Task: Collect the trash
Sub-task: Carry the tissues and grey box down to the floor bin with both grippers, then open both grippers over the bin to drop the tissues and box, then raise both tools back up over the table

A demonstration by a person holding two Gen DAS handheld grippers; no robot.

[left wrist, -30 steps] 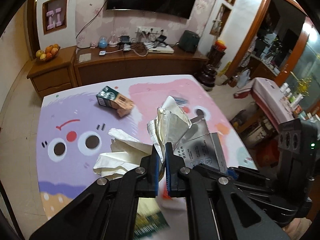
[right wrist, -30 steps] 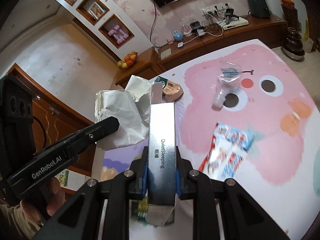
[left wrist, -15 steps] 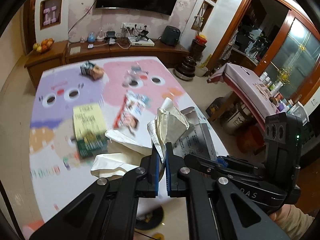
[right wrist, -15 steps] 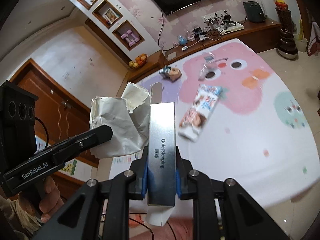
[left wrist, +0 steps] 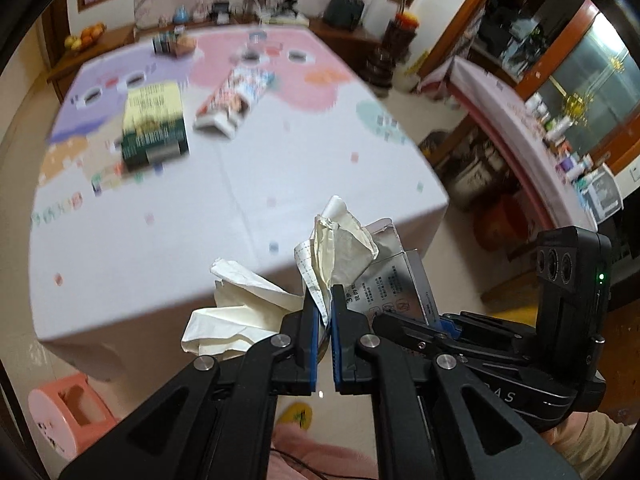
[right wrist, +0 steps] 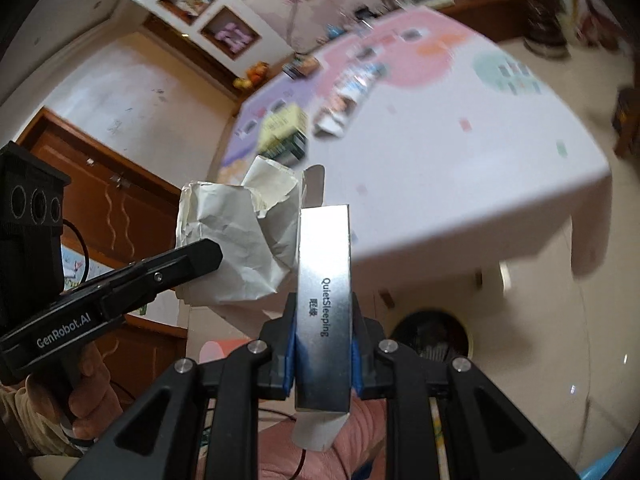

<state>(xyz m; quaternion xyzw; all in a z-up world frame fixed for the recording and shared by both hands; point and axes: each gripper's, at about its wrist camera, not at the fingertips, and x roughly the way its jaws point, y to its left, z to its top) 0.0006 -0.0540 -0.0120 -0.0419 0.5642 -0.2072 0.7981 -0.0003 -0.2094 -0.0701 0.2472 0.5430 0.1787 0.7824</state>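
Note:
My left gripper (left wrist: 325, 300) is shut on crumpled white paper and tissue (left wrist: 340, 240), held off the near edge of the table (left wrist: 200, 220). In the right wrist view the same crumpled paper (right wrist: 236, 240) shows beside the left gripper's black body. My right gripper (right wrist: 324, 320) is shut on a silver carton (right wrist: 325, 292), also seen close on the right as the silver carton (left wrist: 404, 288) in the left wrist view. A dark round bin (right wrist: 432, 340) stands on the floor below the table edge. More trash lies on the table: a yellow-green box (left wrist: 154, 128) and a colourful wrapper (left wrist: 236, 98).
A small carton (left wrist: 170, 44) and a plastic piece (left wrist: 256, 36) lie at the table's far end. A pink stool (left wrist: 68, 412) stands on the floor at lower left. A person's hand (right wrist: 84, 396) holds the left gripper. A wooden cabinet and a side table are at the right.
Both grippers have pulled back together from over the middle of the table to past its near edge, still holding the paper and the carton. The floor bin has come into the right wrist view.

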